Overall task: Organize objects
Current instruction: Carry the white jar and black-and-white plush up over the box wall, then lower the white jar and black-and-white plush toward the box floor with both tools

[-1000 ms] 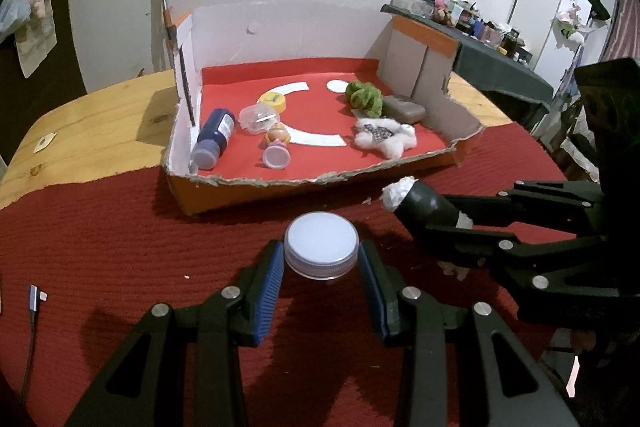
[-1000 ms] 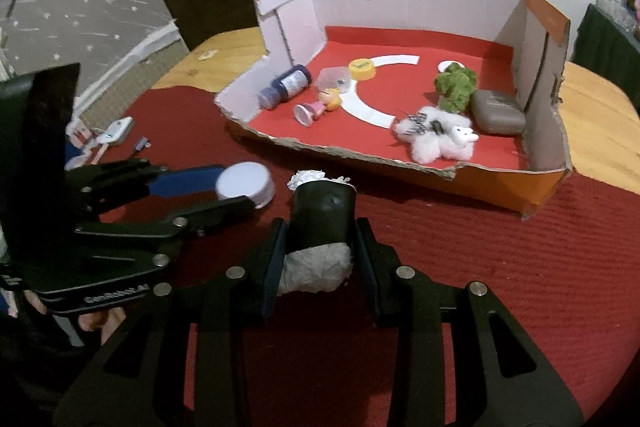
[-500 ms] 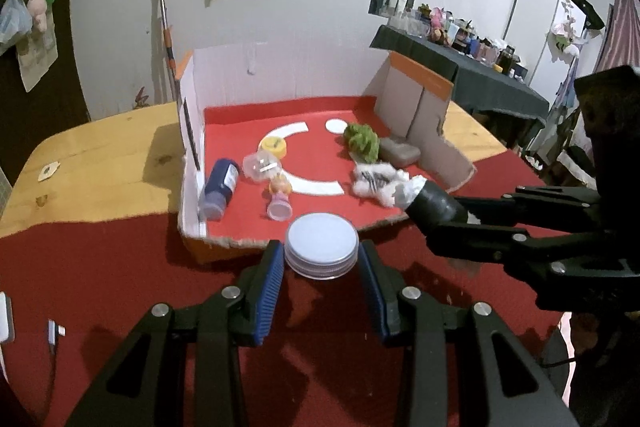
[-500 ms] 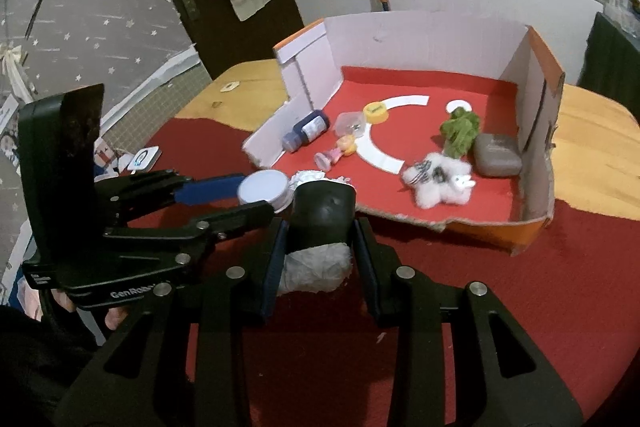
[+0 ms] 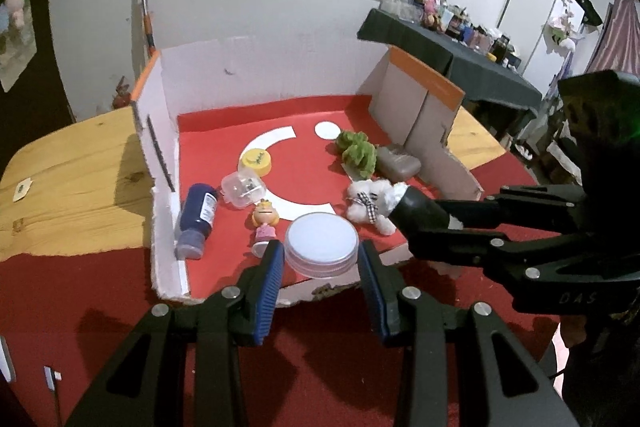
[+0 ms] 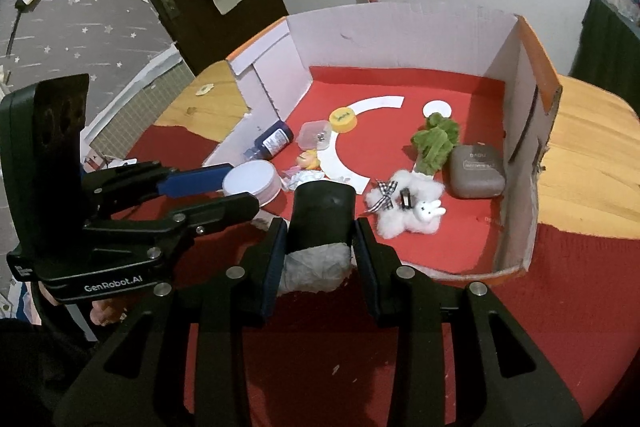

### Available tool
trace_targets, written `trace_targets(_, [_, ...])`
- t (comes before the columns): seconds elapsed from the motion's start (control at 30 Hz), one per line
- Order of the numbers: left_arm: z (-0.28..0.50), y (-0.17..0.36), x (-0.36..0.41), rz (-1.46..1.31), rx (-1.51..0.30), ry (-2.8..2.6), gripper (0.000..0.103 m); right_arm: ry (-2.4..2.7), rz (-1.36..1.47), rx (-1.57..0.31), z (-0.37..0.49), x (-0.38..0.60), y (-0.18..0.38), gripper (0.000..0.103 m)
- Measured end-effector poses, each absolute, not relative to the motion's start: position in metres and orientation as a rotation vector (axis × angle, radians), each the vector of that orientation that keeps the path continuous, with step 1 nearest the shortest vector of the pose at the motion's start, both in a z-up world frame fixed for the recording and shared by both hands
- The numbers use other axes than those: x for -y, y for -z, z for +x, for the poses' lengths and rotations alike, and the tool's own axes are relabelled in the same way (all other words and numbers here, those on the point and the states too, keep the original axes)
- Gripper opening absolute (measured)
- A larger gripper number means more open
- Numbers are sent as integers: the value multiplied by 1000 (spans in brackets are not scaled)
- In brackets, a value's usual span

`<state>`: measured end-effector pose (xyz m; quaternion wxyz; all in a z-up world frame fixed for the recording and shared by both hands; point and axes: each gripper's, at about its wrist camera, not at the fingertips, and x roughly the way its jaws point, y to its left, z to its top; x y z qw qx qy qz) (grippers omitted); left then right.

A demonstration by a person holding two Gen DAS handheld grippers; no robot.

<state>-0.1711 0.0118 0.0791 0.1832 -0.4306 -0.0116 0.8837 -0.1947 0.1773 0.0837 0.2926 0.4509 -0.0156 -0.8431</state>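
Looking along the left tool (image 5: 320, 263), its blue pads sit closed partway against the sides of a round white-lidded jar (image 5: 321, 243), which is held above the torn front edge of the cardboard box (image 5: 264, 71); directly beyond it on the red box floor stand a small doll (image 5: 265, 223), a dark blue bottle (image 5: 198, 217) lying on its side, a clear tub (image 5: 243, 189) and a yellow lid (image 5: 256, 161). At the right of this view the right tool (image 5: 424, 223) reaches in with a black tube, its pale end close to a white fluffy toy (image 5: 370, 203). From the right wrist view, the right tool (image 6: 320, 247) is nearly closed on that black tube (image 6: 322, 215), whose grey-wrapped end sits between the pads, and the tube hangs over the front of the box near the fluffy toy (image 6: 404, 207), a green plush (image 6: 434, 143) and a grey case (image 6: 476, 173); the left tool (image 6: 240, 193) with its jar (image 6: 251, 181) is just beside it on the left. I judge both things are about to be set down inside the box. Risks: the jar coming down on the doll and toppling it, the tube rolling once released because it is round, and the two tools knocking each other since they work so close together over the red-covered worktop (image 6: 360, 367).
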Motion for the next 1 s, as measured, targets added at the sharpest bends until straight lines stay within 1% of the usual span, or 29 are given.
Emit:
trace_targets(0.33, [-195,-57,-15,-1334,26,-2410,40,2203,1269,7,-217,-170,-74,33])
trace_targets(0.63, [-210,-43,-8,-1390,12,-2443,40,2155,1318,25,-228,-166,-63,33])
trace_targets(1.0, [-215,-38,-3,-1390,-12,-2491,40,2126,1383,-8,-241,-154,-46,33])
